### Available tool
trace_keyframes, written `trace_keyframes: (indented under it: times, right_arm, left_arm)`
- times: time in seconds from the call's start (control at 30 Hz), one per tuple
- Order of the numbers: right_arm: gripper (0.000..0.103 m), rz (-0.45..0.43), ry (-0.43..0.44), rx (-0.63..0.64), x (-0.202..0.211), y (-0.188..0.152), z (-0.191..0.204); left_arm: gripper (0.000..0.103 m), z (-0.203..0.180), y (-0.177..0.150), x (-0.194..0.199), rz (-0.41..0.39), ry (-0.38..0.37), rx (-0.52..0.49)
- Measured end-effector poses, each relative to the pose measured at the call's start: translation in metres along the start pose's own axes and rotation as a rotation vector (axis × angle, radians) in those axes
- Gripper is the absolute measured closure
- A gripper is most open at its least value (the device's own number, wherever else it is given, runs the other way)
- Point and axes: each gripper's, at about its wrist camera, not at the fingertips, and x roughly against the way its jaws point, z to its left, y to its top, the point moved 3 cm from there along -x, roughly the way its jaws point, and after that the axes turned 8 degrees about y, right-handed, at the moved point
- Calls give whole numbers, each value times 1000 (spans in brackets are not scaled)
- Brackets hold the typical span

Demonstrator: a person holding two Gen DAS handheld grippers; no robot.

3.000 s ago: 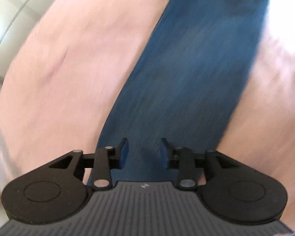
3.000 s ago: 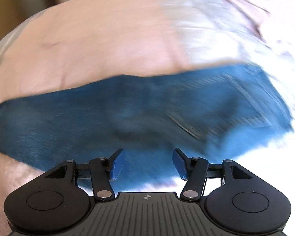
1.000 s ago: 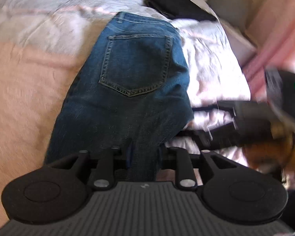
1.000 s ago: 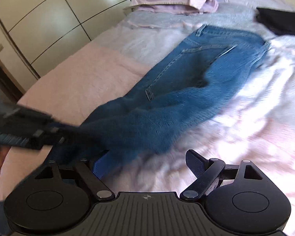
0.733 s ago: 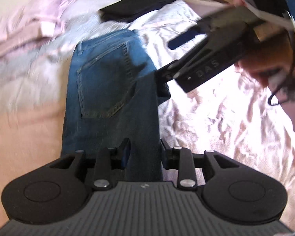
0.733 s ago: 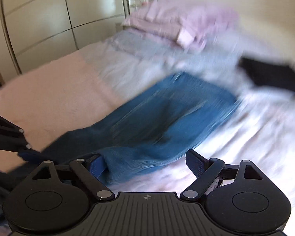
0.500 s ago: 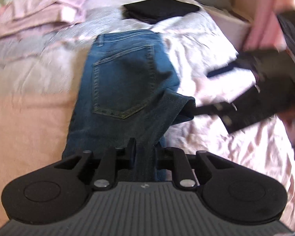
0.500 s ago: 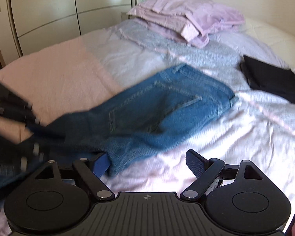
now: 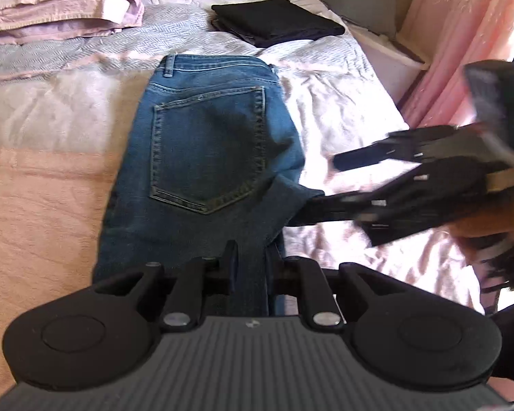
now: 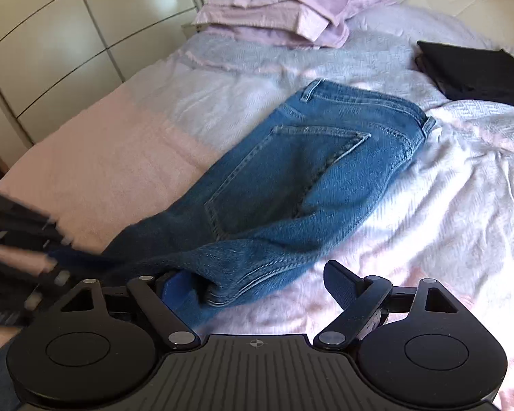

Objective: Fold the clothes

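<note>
Presently the blue jeans (image 9: 205, 157) lie lengthwise on the bed (image 9: 44, 185), waistband toward the headboard end, one back pocket facing up. In the left wrist view the left gripper (image 9: 250, 260) has its fingers drawn close together with a fold of denim from the leg end pinched between them. That view also shows the right gripper (image 9: 329, 185) coming in from the right side, blurred, one finger touching the jeans' right edge near the seat and the other raised clear above the bedcover; a hand (image 9: 486, 229) grips its body.

The right wrist view gives the better account of that tool: its jaws stand wide apart, the left-side finger (image 10: 174, 291) tucked under a bunched hem of denim, the other finger over bare bedcover, so nothing is clamped. The left gripper appears there only as a blurred dark shape at the left edge, its jaw state unreadable from that side.

Only the right wrist view shows the cream wardrobe doors (image 10: 51, 41) beside the bed. Only the left wrist view shows the pink curtain (image 9: 462, 44). Both show a pile of lilac laundry (image 10: 291, 3) and a folded black garment (image 10: 476, 72) near the head end, well apart from the jeans.
</note>
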Motion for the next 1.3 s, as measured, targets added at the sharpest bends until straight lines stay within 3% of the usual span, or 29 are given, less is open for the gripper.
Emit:
trace_keyframes:
  times: [0.17, 0.23, 0.33, 0.43, 0.5, 0.57, 0.7, 0.9, 1.13, 1.3]
  right_arm:
    - [17, -12, -42, 76, -1, 0, 6]
    - [17, -17, -58, 52, -16, 3, 3]
    - [17, 1, -96, 113, -34, 9, 5]
    - [17, 126, -151, 278, -45, 3, 9]
    - [17, 166, -168, 323, -38, -4, 2]
    - [17, 207, -184, 368, -32, -12, -5]
    - [17, 289, -217, 457, -19, -26, -19]
    - [17, 412, -266, 591, 2, -47, -41]
    - [17, 256, -112, 150, 23, -1, -87]
    - [17, 135, 0, -147, 35, 40, -119]
  left_arm:
    - [92, -2, -1, -3, -5, 53, -44]
    - [94, -7, -2, -2, -5, 29, -54]
    - [94, -13, -2, -5, -3, 23, -78]
    - [93, -21, -3, -9, 1, 27, -107]
    - [83, -32, -5, -12, 4, 6, -151]
    - [82, -51, -11, -17, 9, -10, -221]
    - [83, -81, -32, -31, 53, 37, -343]
    - [83, -88, -52, -28, 82, 42, -334]
    - [83, -85, -50, 1, 69, 10, -250]
    - [82, -83, -27, 14, 23, 46, -180]
